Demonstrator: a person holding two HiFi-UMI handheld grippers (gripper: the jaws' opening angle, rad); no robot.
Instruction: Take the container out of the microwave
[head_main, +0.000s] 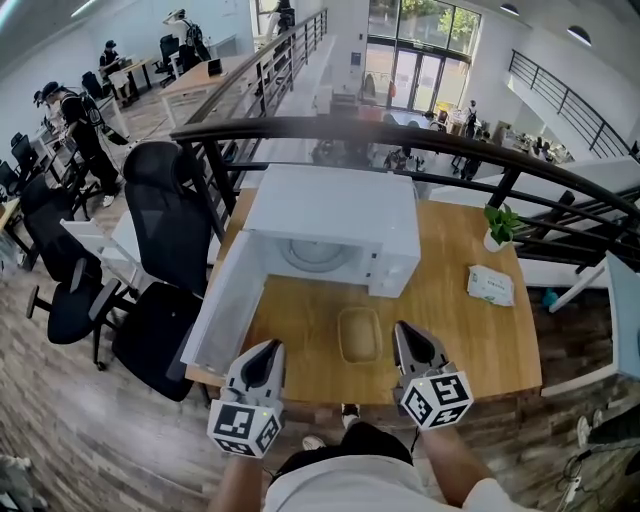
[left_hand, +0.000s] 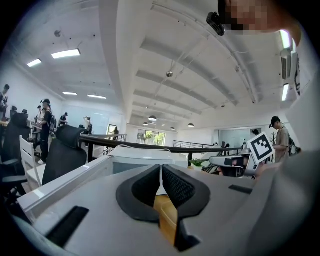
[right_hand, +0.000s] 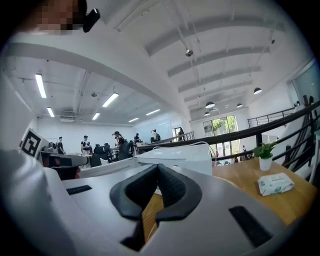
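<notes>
- Chairs (head_main: 170, 215) in black stand off the left edge of the wooden table (head_main: 480, 345).
- Next to them, the microwave's white door (head_main: 225, 300) hangs wide open. It is swung out to the left and reaches toward me along that side of the table.
- My left claw (head_main: 268, 347) is held over the near edge of the table, just right of the door's free end. Its jaws are pressed together with nothing between them. The black ribbed pads meet at the tip, and only bare wood shows through the slit below them.
- The microwave (head_main: 335, 215) sits at the back middle of the table, a white box with its cavity open. The round glass tray (head_main: 315, 255) inside is bare.
- The container (head_main: 359, 335) lies on the table in front of the open cavity, fully outside it. It is a pale, oblong tub with rounded corners. It sits between my two claws, nearer the right one, and neither claw touches it.
- My right claw (head_main: 404, 330) is just right of the container, also over the near part of the table. Its jaws are closed tight on nothing, with the pads meeting at the tip.
- Further right, a white and green packet (head_main: 490, 285) lies flat on the wood, well apart from the container.
- Behind the packet, near the table's far right corner, a small green plant (head_main: 500, 225) stands in a white pot.
- A dark railing (head_main: 400, 132) curves behind the whole table.
</notes>
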